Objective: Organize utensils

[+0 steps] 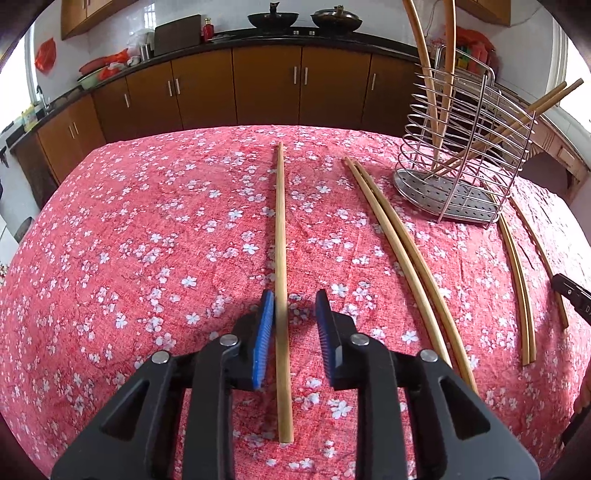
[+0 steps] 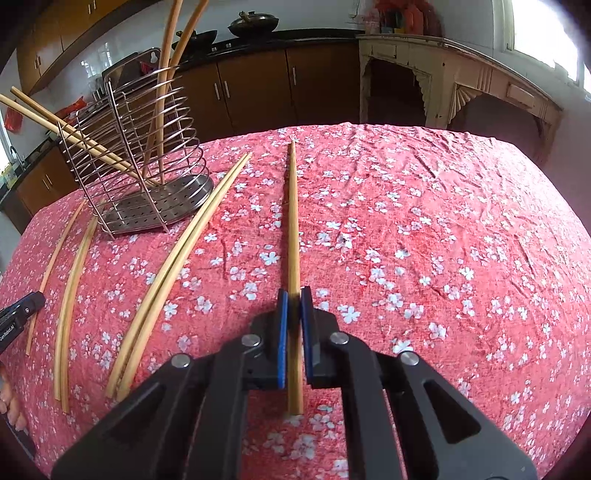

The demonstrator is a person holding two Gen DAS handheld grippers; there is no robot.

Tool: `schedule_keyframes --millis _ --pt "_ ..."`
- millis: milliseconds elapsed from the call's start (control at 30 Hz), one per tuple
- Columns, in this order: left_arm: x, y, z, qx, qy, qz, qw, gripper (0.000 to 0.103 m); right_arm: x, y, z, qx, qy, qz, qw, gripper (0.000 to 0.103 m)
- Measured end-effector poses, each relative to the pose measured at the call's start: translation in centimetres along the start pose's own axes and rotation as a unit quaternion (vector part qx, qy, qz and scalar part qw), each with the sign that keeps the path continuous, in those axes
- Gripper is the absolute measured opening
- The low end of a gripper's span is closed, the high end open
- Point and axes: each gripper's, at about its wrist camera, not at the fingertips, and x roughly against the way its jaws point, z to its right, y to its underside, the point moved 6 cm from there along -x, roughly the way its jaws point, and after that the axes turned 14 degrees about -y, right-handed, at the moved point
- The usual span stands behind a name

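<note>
The left gripper (image 1: 294,308), jaws spread, straddles a chopstick (image 1: 281,258) at frame centre on the red tablecloth (image 1: 147,240); the right gripper (image 2: 294,299) pinches another chopstick (image 2: 293,240); the wire rack (image 2: 147,155) stands upper left

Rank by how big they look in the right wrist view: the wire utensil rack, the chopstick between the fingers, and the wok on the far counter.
1. Wire utensil rack, largest.
2. Chopstick between the right gripper's fingers: long but thin, and its nearness inflates it.
3. Wok, smallest, though distance shrinks it.
</note>
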Motion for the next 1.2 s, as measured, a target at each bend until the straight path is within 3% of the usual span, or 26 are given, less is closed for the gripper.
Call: schedule_keyframes --millis 167,233,700,800,967,1100,1200 --pt "0.1 0.2 -0.2 0.0 0.007 0.0 1.0 0.038 0.0 0.0 0.1 0.003 0.003 -0.001 1.0 0.009" --pt "-0.1 0.2 -0.2 -0.003 -0.002 -0.003 1.0 0.056 0.0 0.0 0.0 0.002 0.001 -0.001 1.0 0.009" --pt "-0.2 0.2 -1.2 0.017 0.007 -0.004 0.9998 0.056 0.1 0.0 0.2 0.004 0.003 -0.001 1.0 0.009" --pt "0.0 0.3 -1.2 0.011 0.007 -0.002 0.9999 0.045 0.2 0.1 0.0 0.011 0.004 -0.003 1.0 0.009" --pt "1.2 1.5 -1.0 -0.001 0.019 0.0 0.9998 0.035 0.9 1.0 -0.4 0.027 0.003 -0.009 1.0 0.01" --pt "1.5 2.1 -1.0 0.0 0.021 -0.001 0.9998 0.009 1.3 1.3 0.0 0.02 -0.009 -0.008 1.0 0.01" --pt "1.6 2.3 -1.1 0.004 0.028 -0.001 0.9996 0.008 1.4 1.2 0.1 0.017 -0.011 -0.008 1.0 0.009"
